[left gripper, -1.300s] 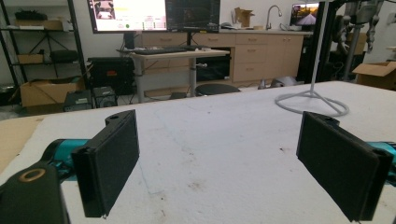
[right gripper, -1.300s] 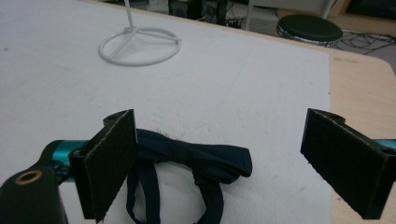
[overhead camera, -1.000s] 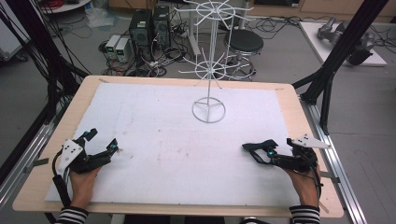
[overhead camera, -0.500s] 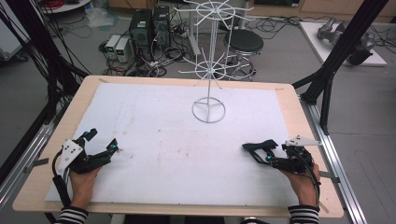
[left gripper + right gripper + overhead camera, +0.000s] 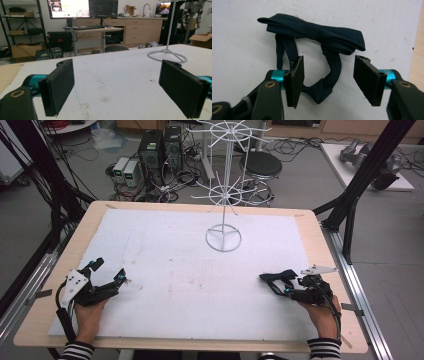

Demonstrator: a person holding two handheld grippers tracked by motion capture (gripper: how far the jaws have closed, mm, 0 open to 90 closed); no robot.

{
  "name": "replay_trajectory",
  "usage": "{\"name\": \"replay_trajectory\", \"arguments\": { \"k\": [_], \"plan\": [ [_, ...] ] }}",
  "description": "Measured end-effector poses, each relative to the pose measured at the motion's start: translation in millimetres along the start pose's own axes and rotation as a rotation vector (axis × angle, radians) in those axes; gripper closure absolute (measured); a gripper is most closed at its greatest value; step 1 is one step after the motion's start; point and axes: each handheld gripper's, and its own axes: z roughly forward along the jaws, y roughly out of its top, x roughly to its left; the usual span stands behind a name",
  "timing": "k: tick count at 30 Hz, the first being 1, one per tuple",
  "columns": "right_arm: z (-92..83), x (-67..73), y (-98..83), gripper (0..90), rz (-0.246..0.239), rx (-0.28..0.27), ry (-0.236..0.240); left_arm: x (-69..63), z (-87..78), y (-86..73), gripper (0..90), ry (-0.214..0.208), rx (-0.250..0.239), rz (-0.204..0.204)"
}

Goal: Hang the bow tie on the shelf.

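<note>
Closing right gripper [image 5: 327,80], jaws half-narrowed around knotted strap of dark navy bow tie [image 5: 317,33], pads not pressing yet; tie lies on white table cover [image 5: 200,270]. No readable writing.

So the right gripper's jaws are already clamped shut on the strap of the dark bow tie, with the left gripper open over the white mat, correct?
Not quite. In the right gripper view the right gripper has been closing, but its pads stand apart around the strap of the dark bow tie, not pressing it. The left gripper is open over the white mat.
</note>
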Motion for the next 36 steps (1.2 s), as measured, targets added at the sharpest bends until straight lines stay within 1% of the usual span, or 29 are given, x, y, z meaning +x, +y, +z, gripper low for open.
{"name": "replay_trajectory", "arguments": {
  "k": [3, 7, 9, 13, 15, 17, 21, 24, 28, 31, 34, 36],
  "plan": [
    [1.0, 0.1, 1.3, 44.8, 0.004, 0.015, -0.001, 0.0, 0.0, 0.0, 13.6, 0.0, 0.0, 0.0],
    [2.9, 1.6, 3.3, 46.8, 0.002, 0.038, -0.013, 0.0, 0.0, 0.0, 13.5, 0.0, 0.0, 0.0],
    [4.3, 1.7, 4.0, 47.5, -0.006, 0.049, -0.019, 0.0, 0.1, 0.0, 13.6, 0.0, -0.001, 0.0],
    [6.6, 1.9, 4.3, 48.1, 0.0, 0.069, -0.019, 0.1, 0.1, 0.0, 13.6, -0.001, -0.001, 0.0],
    [7.1, 1.4, 4.3, 50.4, 0.005, 0.081, -0.022, 0.1, 0.2, -0.2, 13.6, 0.0, -0.005, -0.006],
    [7.3, 0.8, 4.4, 52.0, 0.0, 0.087, -0.025, 0.1, 0.1, -0.1, 13.6, 0.0, -0.003, -0.003],
    [7.3, -0.2, 6.0, 55.1, 0.013, 0.099, -0.033, 0.2, 0.1, -0.2, 13.6, -0.001, -0.004, -0.005],
    [7.9, -0.8, 7.4, 56.5, 0.026, 0.113, -0.028, 0.1, -0.1, -0.2, 13.6, 0.0, -0.005, -0.005],
    [9.1, -0.7, 9.3, 60.5, 0.021, 0.127, -0.026, 0.1, 0.0, -0.2, 13.6, 0.0, -0.005, -0.005],
    [9.8, -0.9, 10.4, 62.3, 0.035, 0.138, -0.022, 0.1, -0.1, -0.2, 13.6, -0.001, -0.005, -0.005],
    [10.2, -2.4, 10.6, 65.0, 0.06, 0.146, -0.007, 0.3, -0.2, -0.2, 13.6, 0.0, -0.004, -0.005],
    [10.2, -3.5, 10.5, 67.7, 0.075, 0.149, -0.006, 0.3, -0.2, -0.2, 13.6, 0.0, -0.004, -0.004]
  ]
}}
